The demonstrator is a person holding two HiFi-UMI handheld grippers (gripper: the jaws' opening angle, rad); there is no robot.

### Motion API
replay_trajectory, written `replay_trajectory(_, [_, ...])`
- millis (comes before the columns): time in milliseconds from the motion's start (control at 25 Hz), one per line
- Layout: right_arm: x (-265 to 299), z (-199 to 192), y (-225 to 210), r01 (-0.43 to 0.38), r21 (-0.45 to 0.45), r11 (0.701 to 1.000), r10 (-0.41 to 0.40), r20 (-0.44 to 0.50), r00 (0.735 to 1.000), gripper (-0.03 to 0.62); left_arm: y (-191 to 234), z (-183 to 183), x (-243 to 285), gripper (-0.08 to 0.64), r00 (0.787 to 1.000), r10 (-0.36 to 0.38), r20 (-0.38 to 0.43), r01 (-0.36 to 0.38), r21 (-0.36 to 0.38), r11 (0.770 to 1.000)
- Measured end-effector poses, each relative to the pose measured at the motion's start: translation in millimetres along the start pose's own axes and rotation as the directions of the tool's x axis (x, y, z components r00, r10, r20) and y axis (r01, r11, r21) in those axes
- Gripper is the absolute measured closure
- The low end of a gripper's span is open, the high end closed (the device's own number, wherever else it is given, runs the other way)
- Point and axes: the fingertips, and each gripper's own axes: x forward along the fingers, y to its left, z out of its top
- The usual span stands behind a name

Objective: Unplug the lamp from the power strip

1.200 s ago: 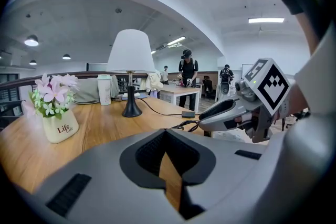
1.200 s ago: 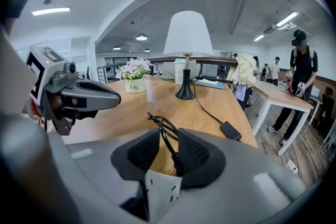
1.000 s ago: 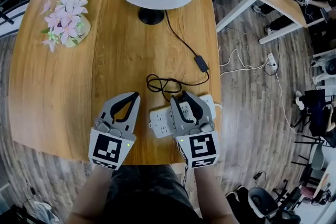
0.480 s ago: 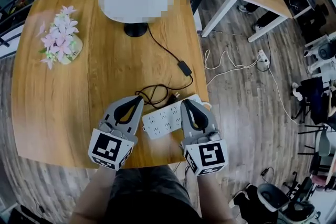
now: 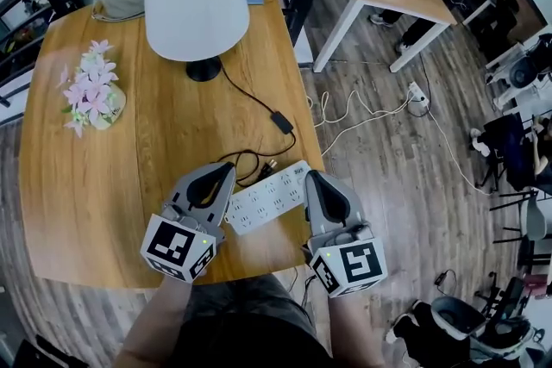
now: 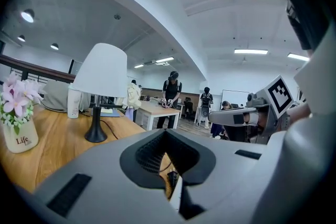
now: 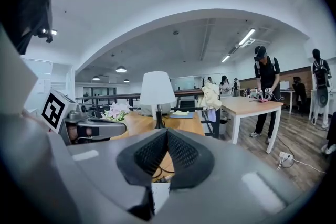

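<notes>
With the left gripper (image 5: 226, 171) shut on nothing, the lamp plug (image 5: 270, 167) apparently lying free just beside the power strip (image 5: 267, 199), and the right gripper (image 5: 313, 177) likewise closed and empty, both are best lifted straight clear of the looped cord (image 5: 246, 159) — only the vase (image 5: 111, 109), far left, is filled, with pink flowers (image 5: 84, 90).

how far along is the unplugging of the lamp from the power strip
Done, it seems: the plug of the lamp lies on the table just past the power strip, apparently out of its sockets. In hand: nothing; the left gripper and right gripper sit shut and empty at either end of the strip. Left: probably only drawing the grippers away.
</notes>
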Motion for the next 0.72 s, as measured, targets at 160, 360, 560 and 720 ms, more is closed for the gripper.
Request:
replay_trajectory(160, [-9.5, 11.9, -3.1, 0.005, -0.007, 1.0, -0.005, 0.026, 1.0, 0.581, -5.5, 12.4, 1.8, 0.565, 1.0, -0.009, 0.024, 0.009, -0.008, 1.0])
replay_trajectory(360, [-16.8, 24.6, -4.6, 0.002, -0.013, 1.0, -0.001, 0.057, 0.998, 0.581, -9.6, 31.9, 0.2, 0.565, 0.998, -0.003, 0.064, 0.003, -0.004, 1.0])
replay_trajectory(560, [-18.7, 35.0, -2.6, -0.016, -0.002, 1.0, 0.016, 0.083, 0.996, 0.583, -8.2, 48.5, -4.5, 0.565, 0.996, 0.012, 0.093, -0.011, -0.001, 1.0])
replay_trajectory(720, [-21.2, 47.7, 1.0, -0.029, 0.001, 1.0, 0.028, 0.109, 0.994, 0.581, -9.4, 61.7, -10.5, 0.565, 0.993, 0.018, 0.114, -0.021, 0.02, 1.0])
